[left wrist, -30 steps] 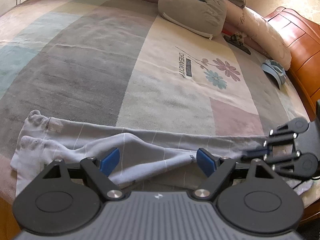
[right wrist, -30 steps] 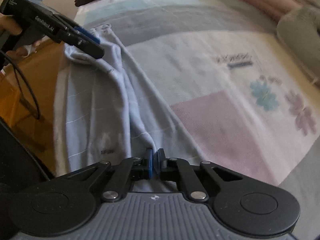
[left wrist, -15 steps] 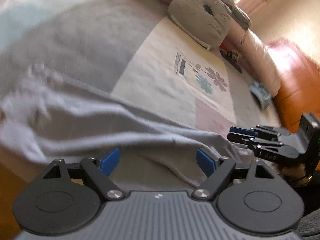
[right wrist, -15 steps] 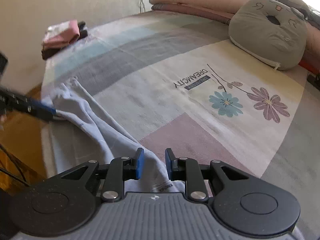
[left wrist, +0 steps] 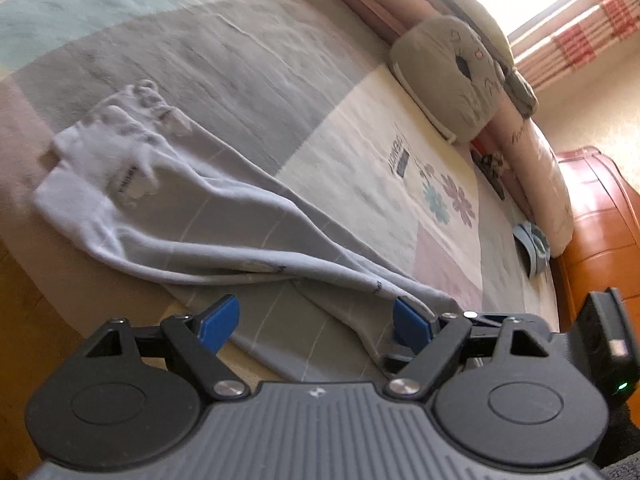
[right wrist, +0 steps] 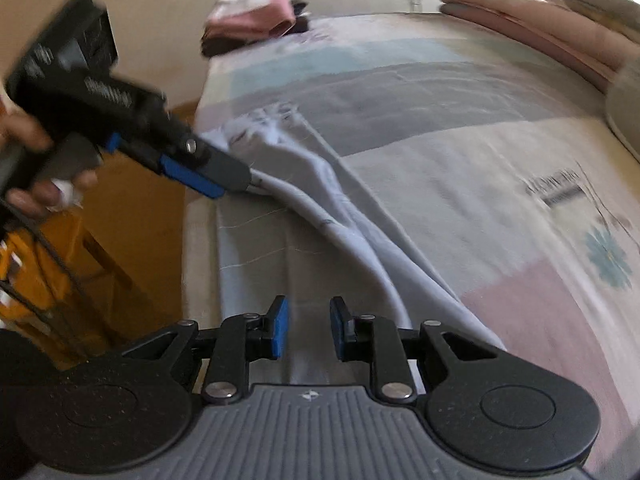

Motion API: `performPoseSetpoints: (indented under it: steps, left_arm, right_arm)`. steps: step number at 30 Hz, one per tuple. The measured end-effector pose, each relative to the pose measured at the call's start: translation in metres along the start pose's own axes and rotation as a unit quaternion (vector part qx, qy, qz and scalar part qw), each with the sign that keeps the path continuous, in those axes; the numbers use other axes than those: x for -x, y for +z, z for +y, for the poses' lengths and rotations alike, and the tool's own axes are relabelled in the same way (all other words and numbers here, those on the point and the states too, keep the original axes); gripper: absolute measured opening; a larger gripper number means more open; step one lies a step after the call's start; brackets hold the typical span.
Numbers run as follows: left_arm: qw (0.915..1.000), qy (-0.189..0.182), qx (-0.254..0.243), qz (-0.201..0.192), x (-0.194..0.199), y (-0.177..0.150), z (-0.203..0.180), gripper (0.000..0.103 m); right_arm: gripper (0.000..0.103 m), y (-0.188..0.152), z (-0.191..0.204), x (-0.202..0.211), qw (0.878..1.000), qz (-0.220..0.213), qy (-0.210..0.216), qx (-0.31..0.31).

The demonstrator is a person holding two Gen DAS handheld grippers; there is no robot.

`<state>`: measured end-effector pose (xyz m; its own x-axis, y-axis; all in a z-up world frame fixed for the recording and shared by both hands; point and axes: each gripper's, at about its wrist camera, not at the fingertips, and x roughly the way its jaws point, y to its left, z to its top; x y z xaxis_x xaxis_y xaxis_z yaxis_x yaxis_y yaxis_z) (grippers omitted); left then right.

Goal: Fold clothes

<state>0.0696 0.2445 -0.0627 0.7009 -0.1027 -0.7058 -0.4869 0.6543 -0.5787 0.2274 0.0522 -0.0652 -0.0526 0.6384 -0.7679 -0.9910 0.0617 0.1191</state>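
Pale grey garment (left wrist: 224, 216), long and narrow like leggings, lies stretched along the near edge of the bed (left wrist: 248, 64), bunched into loose folds, foot ends at the far left in the left view. Left gripper (left wrist: 316, 322) stands wide, jaws either side of the cloth's lower fold, nothing pinched. Right gripper (right wrist: 306, 328) stands narrow with a clear gap, cloth under it but the pads (right wrist: 279, 326) aren't pressing it. In the right view the left gripper (right wrist: 212, 178) hovers at the garment's far end. Grey cat cushion (left wrist: 448, 80) sits by the pillows; folded pink clothes (right wrist: 256, 20) on the bed's far corner.
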Motion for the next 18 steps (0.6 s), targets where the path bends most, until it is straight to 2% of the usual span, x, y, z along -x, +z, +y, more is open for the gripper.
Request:
performPoseSetpoints:
  steps: [4, 6, 7, 8, 10, 12, 14, 18]
  left_arm:
    - [0.9994, -0.004, 0.029, -0.016, 0.01, -0.004, 0.012, 0.084]
    - [0.9987, -0.003, 0.045, -0.023, 0.013, -0.006, 0.018, 0.084]
    - [0.9983, -0.002, 0.052, -0.026, 0.014, -0.006, 0.022, 0.084]
    - [0.9978, 0.0, 0.059, -0.029, 0.015, -0.007, 0.025, 0.084]
    - [0.997, 0.004, 0.07, -0.034, 0.017, -0.007, 0.031, 0.084]
    - [0.9963, 0.008, 0.075, -0.04, 0.019, -0.006, 0.035, 0.084]
    - [0.9958, 0.012, 0.078, -0.046, 0.021, -0.004, 0.039, 0.084]
    - [0.9941, 0.017, 0.09, -0.058, 0.021, 0.0, 0.05, 0.084]
  right_arm:
    - [0.026, 0.007, 0.015, -0.02, 0.999, 0.012, -0.014, 0.037]
    - [0.01, 0.008, 0.02, -0.022, 0.998, 0.012, -0.037, 0.059]
    - [0.005, 0.008, 0.022, -0.022, 0.997, 0.011, -0.042, 0.066]
    - [0.004, 0.009, 0.021, -0.02, 0.998, 0.012, -0.034, 0.061]
    - [0.003, 0.013, 0.017, -0.014, 0.999, 0.014, -0.008, 0.041]
    - [0.003, 0.015, 0.007, -0.007, 0.999, 0.009, 0.046, -0.004]
    - [0.003, 0.017, 0.004, -0.004, 0.997, 0.01, 0.079, -0.025]
    - [0.003, 0.017, -0.002, -0.016, 0.983, 0.038, 0.164, -0.077]
